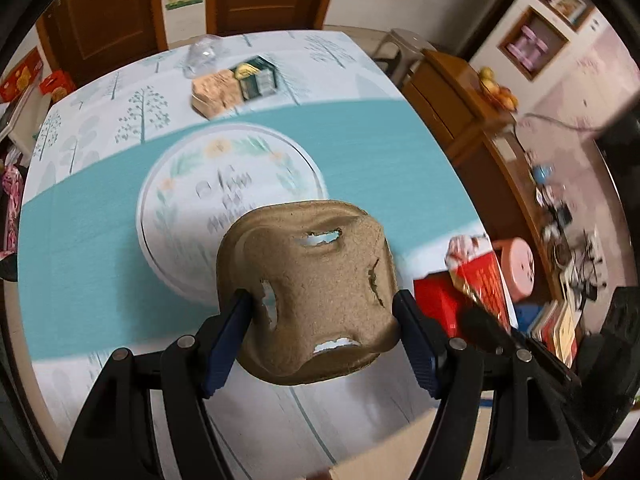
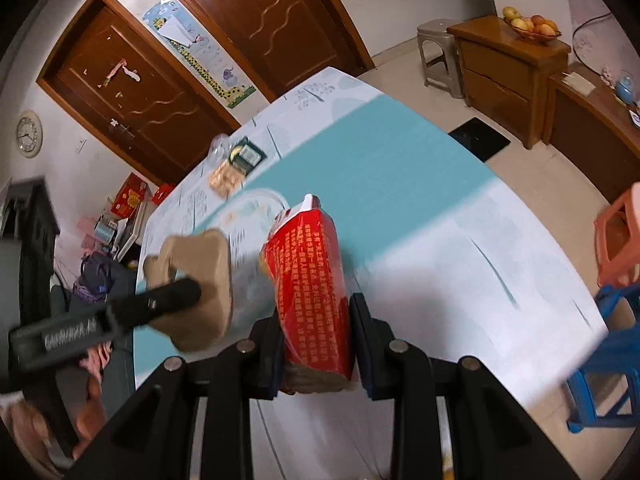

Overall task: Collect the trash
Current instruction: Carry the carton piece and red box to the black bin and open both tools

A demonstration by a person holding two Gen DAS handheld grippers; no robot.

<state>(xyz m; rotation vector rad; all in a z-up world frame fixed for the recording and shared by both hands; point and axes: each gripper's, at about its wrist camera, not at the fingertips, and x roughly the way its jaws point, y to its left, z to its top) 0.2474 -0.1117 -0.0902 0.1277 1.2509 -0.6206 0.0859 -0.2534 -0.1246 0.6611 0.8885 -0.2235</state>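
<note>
My left gripper [image 1: 322, 308] is shut on a brown pulp-paper cup holder [image 1: 308, 296] with torn holes and holds it above the table; it also shows in the right wrist view [image 2: 200, 280], where the left gripper's finger [image 2: 160, 300] crosses it. My right gripper [image 2: 316, 328] is shut on a red printed snack box [image 2: 310, 280], held upright above the table; the box also shows in the left wrist view [image 1: 478, 276]. More trash lies at the far end: a tan packet [image 1: 214, 92], a green box [image 1: 258, 78] and a clear plastic bottle [image 1: 204, 54].
A round white plate with a floral print [image 1: 180, 200] lies on the teal-and-white tablecloth [image 1: 380, 160] under the cup holder. Wooden cabinets [image 2: 504, 68] with a fruit bowl [image 2: 532, 26], a grey stool [image 2: 438, 54], and pink and blue stools [image 2: 620, 280] stand to the right.
</note>
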